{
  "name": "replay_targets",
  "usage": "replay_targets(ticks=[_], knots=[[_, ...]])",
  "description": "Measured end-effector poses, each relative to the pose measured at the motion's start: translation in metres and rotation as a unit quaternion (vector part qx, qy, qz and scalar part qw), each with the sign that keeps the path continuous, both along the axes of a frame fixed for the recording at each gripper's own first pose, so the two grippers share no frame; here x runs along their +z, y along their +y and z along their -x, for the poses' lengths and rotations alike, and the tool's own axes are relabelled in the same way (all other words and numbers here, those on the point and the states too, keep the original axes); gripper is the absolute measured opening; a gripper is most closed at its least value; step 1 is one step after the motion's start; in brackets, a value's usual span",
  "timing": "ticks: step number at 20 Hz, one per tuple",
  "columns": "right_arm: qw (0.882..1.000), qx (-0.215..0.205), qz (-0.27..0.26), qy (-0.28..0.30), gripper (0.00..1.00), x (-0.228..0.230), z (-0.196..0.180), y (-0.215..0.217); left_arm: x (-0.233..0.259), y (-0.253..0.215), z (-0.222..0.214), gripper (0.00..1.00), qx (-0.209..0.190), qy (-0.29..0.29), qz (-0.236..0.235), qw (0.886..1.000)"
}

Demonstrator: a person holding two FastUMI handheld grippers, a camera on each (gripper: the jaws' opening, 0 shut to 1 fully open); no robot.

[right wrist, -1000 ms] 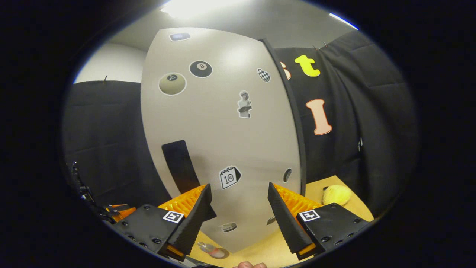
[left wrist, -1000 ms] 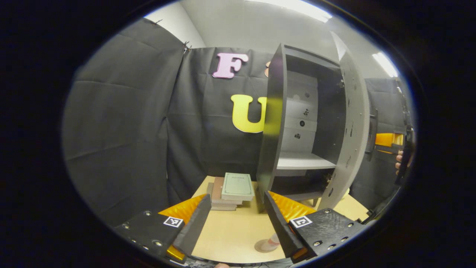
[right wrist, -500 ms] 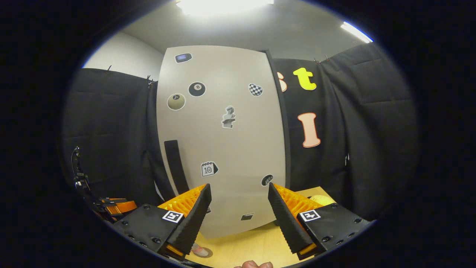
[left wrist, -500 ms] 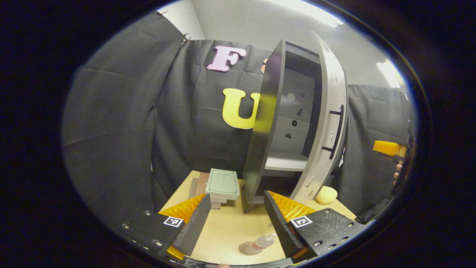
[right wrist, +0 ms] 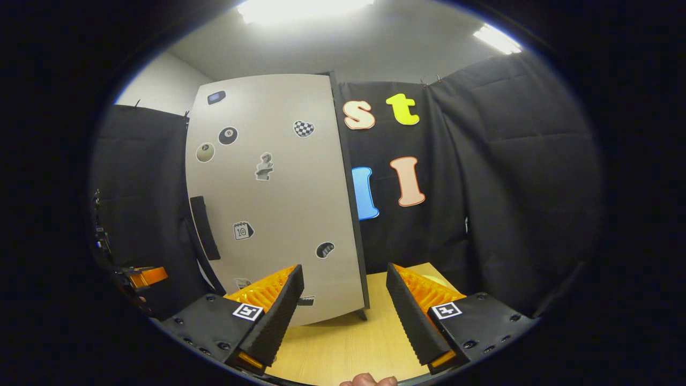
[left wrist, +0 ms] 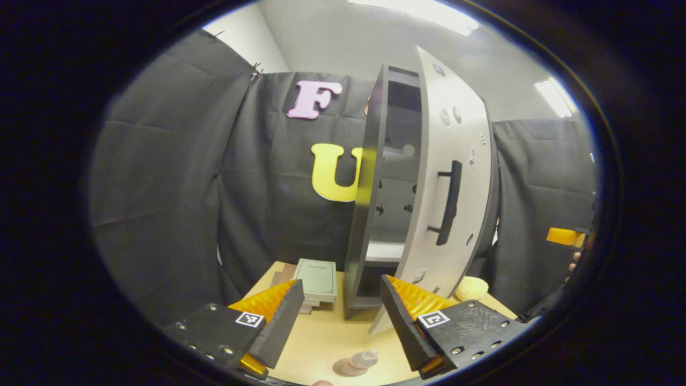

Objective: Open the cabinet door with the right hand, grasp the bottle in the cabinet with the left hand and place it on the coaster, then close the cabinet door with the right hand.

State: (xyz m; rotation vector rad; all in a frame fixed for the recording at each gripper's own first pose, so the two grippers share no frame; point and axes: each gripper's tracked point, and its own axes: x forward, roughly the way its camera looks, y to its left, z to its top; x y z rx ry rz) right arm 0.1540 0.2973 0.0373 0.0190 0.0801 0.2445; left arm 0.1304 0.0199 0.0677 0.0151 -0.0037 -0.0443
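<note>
A small clear bottle stands on a round coaster on the wooden table, between and just beyond my left gripper's fingers. My left gripper is open and holds nothing. The dark cabinet stands behind, its grey sticker-covered door nearly shut, with a narrow gap still showing the shelf. The door's black handle faces outward. In the right gripper view the door and handle lie ahead to the left, and my right gripper is open, apart from the door.
A stack of books lies left of the cabinet. A yellow soft object sits right of it. The other gripper shows at the far right edge. The table top stretches in front of the door. A hand shows at the bottom.
The cabinet door has swung from wide open to nearly shut. My right gripper has drawn back from the door. The bottle stays on the coaster.
</note>
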Motion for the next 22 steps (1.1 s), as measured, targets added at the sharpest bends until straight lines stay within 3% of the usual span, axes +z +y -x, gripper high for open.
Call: replay_targets(ticks=[6,10,19,20,22], knots=[[1.000,0.022,-0.009,-0.001,0.98,0.004,-0.020,-0.039,0.024,-0.073,0.018,0.88,0.025,-0.034,-0.017,0.999],[0.999,0.047,-0.004,-0.008,0.98,0.003,-0.032,-0.056,0.035,-0.123,0.025,0.88,0.027,-0.059,0.004,0.998],[0.996,0.087,-0.018,-0.006,0.98,0.012,-0.028,-0.050,0.046,-0.138,0.049,0.86,0.045,-0.056,0.015,0.997],[0.996,0.090,-0.016,-0.010,0.98,0.014,-0.026,-0.051,0.047,-0.137,0.054,0.91,0.050,-0.058,0.018,0.997],[0.996,0.090,-0.017,-0.014,0.98,0.016,-0.024,-0.053,0.047,-0.140,0.058,0.86,0.053,-0.058,0.018,0.997]])
